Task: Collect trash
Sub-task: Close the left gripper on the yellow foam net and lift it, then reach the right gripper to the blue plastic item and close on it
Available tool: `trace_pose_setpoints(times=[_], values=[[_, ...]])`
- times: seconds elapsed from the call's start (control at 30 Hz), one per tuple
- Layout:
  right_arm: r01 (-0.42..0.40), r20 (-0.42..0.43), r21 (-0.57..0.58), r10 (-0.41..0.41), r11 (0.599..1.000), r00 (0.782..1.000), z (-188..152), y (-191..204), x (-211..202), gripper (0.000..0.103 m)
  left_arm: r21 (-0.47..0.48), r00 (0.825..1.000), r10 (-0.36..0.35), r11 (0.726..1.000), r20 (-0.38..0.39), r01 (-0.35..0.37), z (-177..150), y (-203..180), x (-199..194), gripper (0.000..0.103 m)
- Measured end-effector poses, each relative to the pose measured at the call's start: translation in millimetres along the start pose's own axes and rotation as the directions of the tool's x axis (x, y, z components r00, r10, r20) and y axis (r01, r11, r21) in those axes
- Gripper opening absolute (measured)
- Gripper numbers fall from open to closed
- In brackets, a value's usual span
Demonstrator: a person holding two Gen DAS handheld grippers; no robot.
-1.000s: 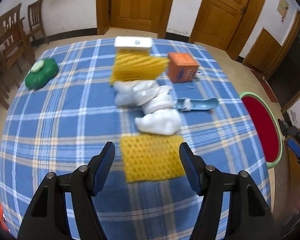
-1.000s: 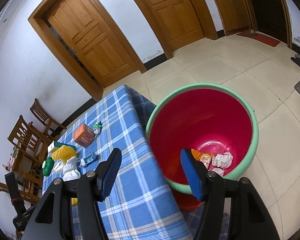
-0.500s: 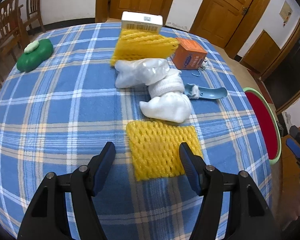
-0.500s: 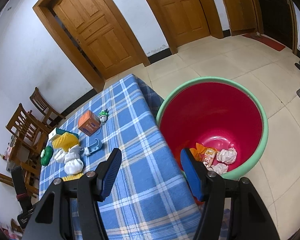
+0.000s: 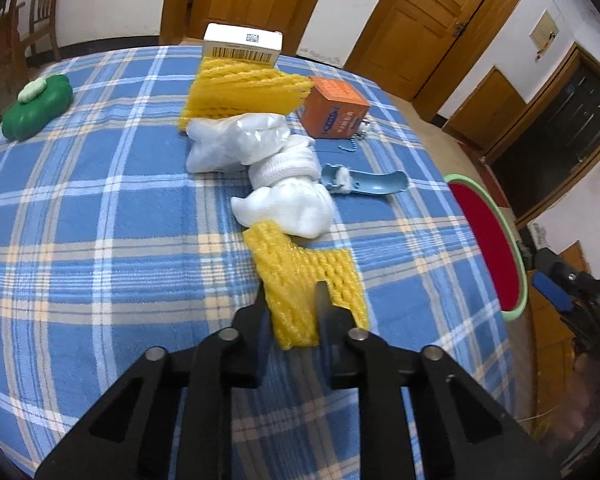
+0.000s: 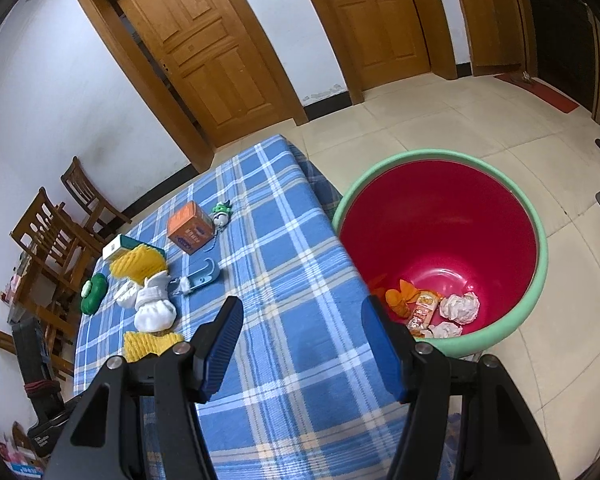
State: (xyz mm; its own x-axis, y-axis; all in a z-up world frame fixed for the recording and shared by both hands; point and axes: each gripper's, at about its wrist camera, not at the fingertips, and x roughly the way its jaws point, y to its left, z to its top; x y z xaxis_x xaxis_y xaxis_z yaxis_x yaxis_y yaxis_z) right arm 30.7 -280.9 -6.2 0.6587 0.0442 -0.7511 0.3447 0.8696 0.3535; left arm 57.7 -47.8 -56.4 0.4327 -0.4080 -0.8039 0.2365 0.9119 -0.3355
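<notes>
Left gripper (image 5: 290, 300) jaws have just closed, pinching the near yellow foam net (image 5: 304, 280) at the table's (image 5: 100, 240) near edge, net bunched up between them. Right gripper (image 6: 300, 332) is half open, nothing in it, above the table edge. Red bin (image 6: 440, 240) stands right of the table, holding crumpled trash. Beyond the net: white foam wraps (image 5: 284, 200), 1 more yellow net (image 5: 240, 88).

White walls (image 6: 60, 92), wooden doors (image 6: 208, 60), tiled floor (image 6: 440, 120).

Left black plastic two-finger gripper (image 5: 290, 304): angular arms, silver pivot screws. Right black plastic two-finger gripper (image 6: 302, 344): same build, ribbed blue pads (image 6: 220, 350) on fingers.
</notes>
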Motion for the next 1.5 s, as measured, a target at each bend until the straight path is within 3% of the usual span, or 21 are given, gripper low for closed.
trace_pose_setpoints(times=[0.23,0.63,0.9,1.17,1.5], values=[[-0.014,-0.016,-0.038,0.013,0.999,1.000,-2.7,16.3,4.6,0.064,-0.011,0.998,-0.035,0.999,0.054,0.035,0.8,5.1,-27.8,0.015],[-0.058,-0.050,-0.097,0.053,0.994,0.997,4.4,47.1,23.0,0.064,-0.048,0.979,0.021,0.999,0.203,-0.012,27.0,28.8,-73.4,0.015],[-0.082,-0.095,-0.147,0.069,0.986,0.993,14.0,71.6,53.6,0.064,-0.079,0.963,0.090,0.994,0.254,-0.072,47.3,44.1,-75.5,0.015],[-0.096,-0.142,-0.174,0.072,0.980,0.987,18.7,82.9,89.5,0.064,-0.121,0.962,0.109,0.989,0.252,-0.081,62.0,61.3,-62.5,0.015],[-0.102,-0.193,-0.182,0.066,0.978,0.979,21.9,86.2,130.6,0.041,-0.170,0.963,0.112,0.983,0.244,-0.071,80.3,82.6,-41.9,0.015]])
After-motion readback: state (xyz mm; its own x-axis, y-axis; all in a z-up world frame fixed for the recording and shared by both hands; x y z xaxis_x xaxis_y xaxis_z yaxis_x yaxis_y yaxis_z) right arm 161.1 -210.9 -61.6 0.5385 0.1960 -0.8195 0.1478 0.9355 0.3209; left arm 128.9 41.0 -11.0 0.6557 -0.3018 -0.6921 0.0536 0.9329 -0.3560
